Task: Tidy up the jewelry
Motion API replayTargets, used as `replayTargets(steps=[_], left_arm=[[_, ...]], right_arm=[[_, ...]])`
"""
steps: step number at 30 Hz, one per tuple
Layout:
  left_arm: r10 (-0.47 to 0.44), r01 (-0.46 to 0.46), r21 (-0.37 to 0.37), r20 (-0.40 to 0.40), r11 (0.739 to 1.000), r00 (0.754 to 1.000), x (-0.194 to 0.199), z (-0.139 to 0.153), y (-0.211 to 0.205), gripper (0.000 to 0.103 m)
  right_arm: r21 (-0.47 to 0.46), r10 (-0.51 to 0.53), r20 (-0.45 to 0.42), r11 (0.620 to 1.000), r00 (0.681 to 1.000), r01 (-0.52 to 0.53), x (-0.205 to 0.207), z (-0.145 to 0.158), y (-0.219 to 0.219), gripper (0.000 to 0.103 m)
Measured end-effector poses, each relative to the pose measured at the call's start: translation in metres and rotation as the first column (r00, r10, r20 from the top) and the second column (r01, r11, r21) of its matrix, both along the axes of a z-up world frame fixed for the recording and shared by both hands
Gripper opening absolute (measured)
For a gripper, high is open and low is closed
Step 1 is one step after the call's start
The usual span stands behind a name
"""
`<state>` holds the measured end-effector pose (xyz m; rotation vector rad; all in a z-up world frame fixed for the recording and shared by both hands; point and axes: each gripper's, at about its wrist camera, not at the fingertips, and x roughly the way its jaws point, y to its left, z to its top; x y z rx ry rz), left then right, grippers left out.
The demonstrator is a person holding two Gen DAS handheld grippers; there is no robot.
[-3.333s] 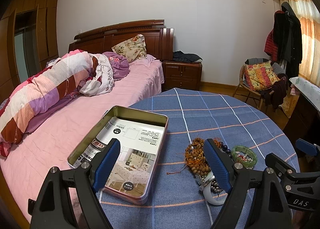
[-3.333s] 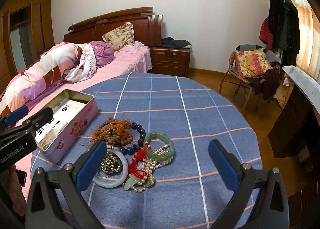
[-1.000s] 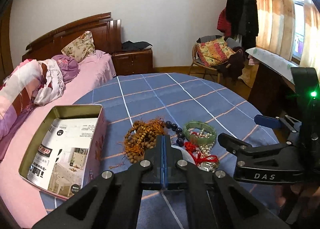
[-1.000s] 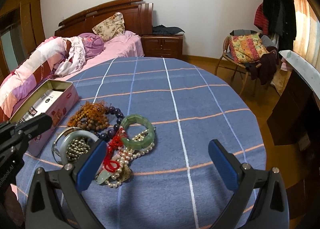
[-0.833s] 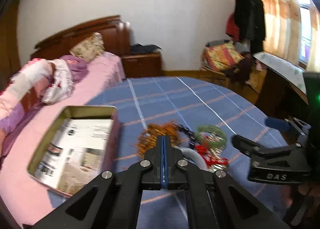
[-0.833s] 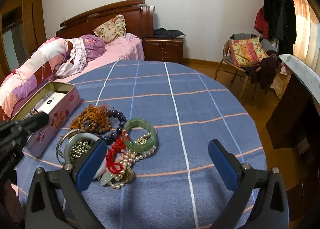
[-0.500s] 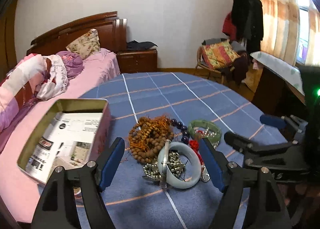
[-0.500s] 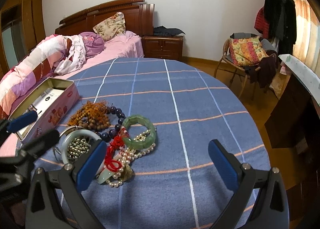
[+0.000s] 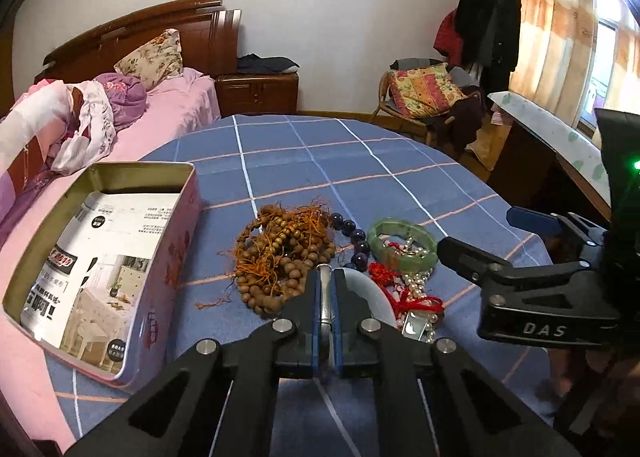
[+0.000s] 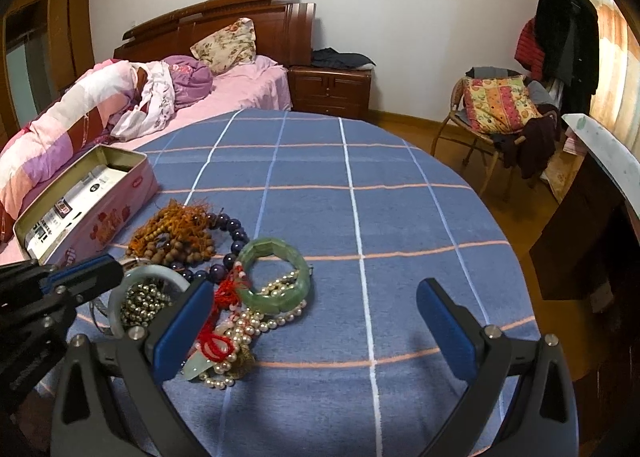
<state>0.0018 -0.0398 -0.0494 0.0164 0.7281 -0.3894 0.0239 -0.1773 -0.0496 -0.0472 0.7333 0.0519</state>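
Observation:
A pile of jewelry lies on the blue checked tablecloth (image 10: 400, 217): brown wooden beads (image 9: 280, 257), dark purple beads (image 9: 358, 241), a green jade bracelet (image 10: 272, 275), pearls with red cord (image 10: 240, 331) and a pale white-green bangle (image 9: 368, 297). My left gripper (image 9: 327, 289) is shut on the near rim of the pale bangle, also seen in the right wrist view (image 10: 154, 273). An open pink tin box (image 9: 108, 277) with a printed leaflet inside sits left of the pile. My right gripper (image 10: 316, 331) is open and empty, low over the table just right of the pile.
A bed with pink sheets and a bundled quilt (image 10: 80, 109) stands beyond the table's left edge. A chair with a patterned cushion (image 10: 500, 105) and a dark desk (image 10: 592, 217) stand to the right.
My left gripper was shut, opened around the pale bangle half a second ago, and has now closed on the bangle's rim. The right gripper stayed open and barely moved.

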Motion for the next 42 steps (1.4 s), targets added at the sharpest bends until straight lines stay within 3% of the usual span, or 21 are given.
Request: replayTargets(steps=[7, 14, 18, 22, 29, 31, 32, 34, 35, 36, 39, 42], left_arm=[[-0.011, 0.011, 0.028, -0.027, 1.000, 1.000, -0.008, 0.000, 0.000, 0.004], [0.001, -0.002, -0.016, -0.027, 1.000, 1.000, -0.014, 0.004, 0.014, 0.004], [-0.010, 0.012, -0.056, 0.035, 0.998, 0.999, -0.021, 0.019, 0.015, 0.000], [-0.003, 0.004, -0.022, 0.054, 1.000, 0.999, -0.020, 0.022, 0.016, 0.000], [0.114, -0.112, -0.022, 0.081, 0.993, 0.990, -0.022, 0.026, 0.045, 0.000], [0.138, -0.136, -0.032, 0.069, 0.990, 0.988, -0.019, 0.026, 0.054, 0.004], [0.151, -0.149, -0.029, 0.068, 0.988, 0.986, -0.019, 0.025, 0.056, 0.011], [0.184, -0.184, -0.016, 0.071, 0.983, 0.980, -0.019, 0.024, 0.058, 0.043], [0.206, -0.206, -0.013, 0.078, 0.979, 0.975, -0.020, 0.023, 0.060, 0.072], [0.228, -0.227, -0.016, 0.094, 0.974, 0.969, -0.023, 0.024, 0.062, 0.081], [0.225, -0.220, -0.051, 0.113, 0.974, 0.968, -0.027, 0.030, 0.067, 0.081], [0.230, -0.226, -0.058, 0.096, 0.972, 0.968, -0.025, 0.027, 0.072, 0.081]], right_arm=[[-0.011, 0.001, 0.000, 1.000, 1.000, -0.001, -0.002, 0.000, 0.002, 0.103], [-0.012, 0.008, -0.013, 1.000, 1.000, -0.008, -0.002, -0.004, 0.003, 0.103], [-0.001, 0.019, -0.023, 1.000, 1.000, -0.019, -0.002, -0.007, 0.002, 0.103], [-0.005, 0.046, -0.027, 0.999, 0.999, -0.047, -0.004, -0.008, 0.007, 0.103], [0.100, 0.242, -0.026, 0.966, 0.970, -0.239, -0.020, 0.000, 0.025, 0.099], [0.094, 0.312, -0.036, 0.947, 0.950, -0.307, -0.027, 0.000, 0.038, 0.091], [0.098, 0.350, -0.049, 0.934, 0.936, -0.344, -0.030, -0.002, 0.044, 0.087], [0.123, 0.422, -0.082, 0.903, 0.903, -0.411, -0.035, -0.007, 0.057, 0.069], [0.132, 0.456, -0.100, 0.887, 0.884, -0.443, -0.037, -0.010, 0.064, 0.064], [0.128, 0.478, -0.116, 0.876, 0.870, -0.465, -0.039, -0.014, 0.070, 0.059], [0.107, 0.511, -0.150, 0.860, 0.846, -0.500, -0.041, -0.024, 0.082, 0.050], [0.092, 0.523, -0.165, 0.853, 0.836, -0.515, -0.039, -0.032, 0.088, 0.030]])
